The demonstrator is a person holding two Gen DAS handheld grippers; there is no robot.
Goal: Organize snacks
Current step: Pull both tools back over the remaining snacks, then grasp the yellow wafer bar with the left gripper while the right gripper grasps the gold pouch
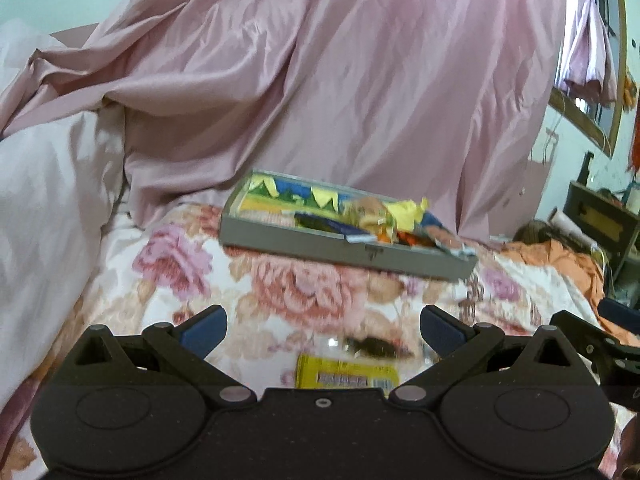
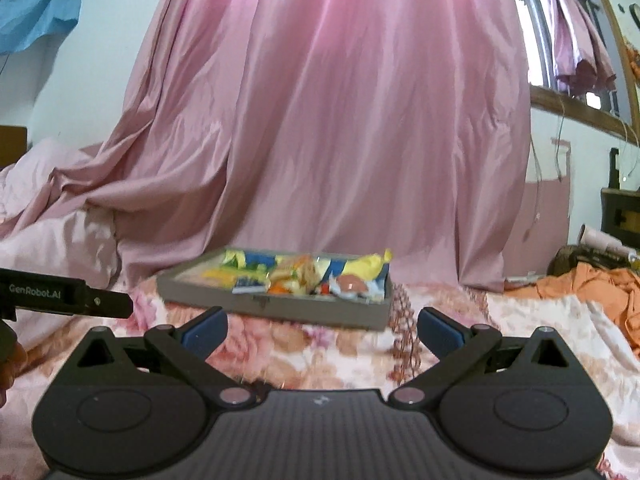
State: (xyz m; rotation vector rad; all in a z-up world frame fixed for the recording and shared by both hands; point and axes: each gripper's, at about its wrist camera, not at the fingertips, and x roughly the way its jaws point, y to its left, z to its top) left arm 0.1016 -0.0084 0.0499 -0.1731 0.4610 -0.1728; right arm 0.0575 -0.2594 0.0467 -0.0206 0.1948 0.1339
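A floral bedspread (image 1: 304, 292) with large pink and peach roses covers the bed. Behind the bedspread, a wide pink satin curtain (image 2: 340, 120) hangs down and pools onto it. Left of the curtain lies a pale pink duvet (image 1: 52, 200), bunched up. Right of the curtain, crumpled orange cloth (image 2: 592, 292) rests on the bedspread's far edge, with a dark wooden cabinet (image 1: 600, 212) beyond it. High to the curtain's right is a wood-framed window (image 2: 576, 92) with a short pink drape. Up left of the curtain, blue fabric (image 2: 40, 4) hangs on the pale wall.
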